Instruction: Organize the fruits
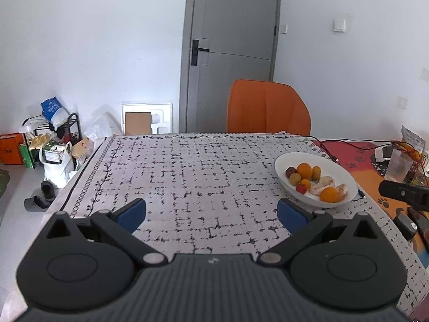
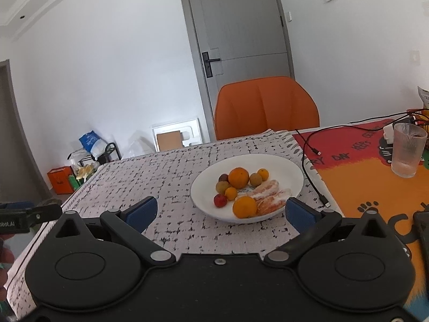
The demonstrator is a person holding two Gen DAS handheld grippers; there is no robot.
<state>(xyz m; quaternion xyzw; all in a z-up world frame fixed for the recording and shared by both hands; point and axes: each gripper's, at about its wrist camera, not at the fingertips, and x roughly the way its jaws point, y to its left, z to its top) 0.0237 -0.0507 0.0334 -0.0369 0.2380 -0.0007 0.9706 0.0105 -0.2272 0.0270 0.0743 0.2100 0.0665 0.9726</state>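
Right wrist view: right gripper [image 2: 221, 210] with black linkage arms and blue pads, jaws spread wide, nothing between them, hovering just short of the near rim of the shallow white ceramic plate [image 2: 284, 165]. On that plate, a large round orange [image 2: 238, 178] toward the far side, a second orange [image 2: 244, 207] at the near edge, peeled orange segments [image 2: 270, 198] touching it on the right, a small red fruit [image 2: 220, 200] to its left, plus several small yellow, brownish and dark-red fruits clustered around the large orange. Right of the plate, a black cable [image 2: 311, 179] running along the edge of a red-and-orange printed mat [image 2: 356, 177], and farther right on the mat a ribbed clear glass tumbler [image 2: 407, 153]. Beyond the plate, an orange upholstered chair [image 2: 265, 107] and a grey door [image 2: 241, 26]. Left wrist view: left gripper [image 1: 211, 213] of the same build, jaws likewise spread and empty, well left of the plate [image 1: 289, 161], above bare white tablecloth with black grid pattern [image 1: 187, 166].
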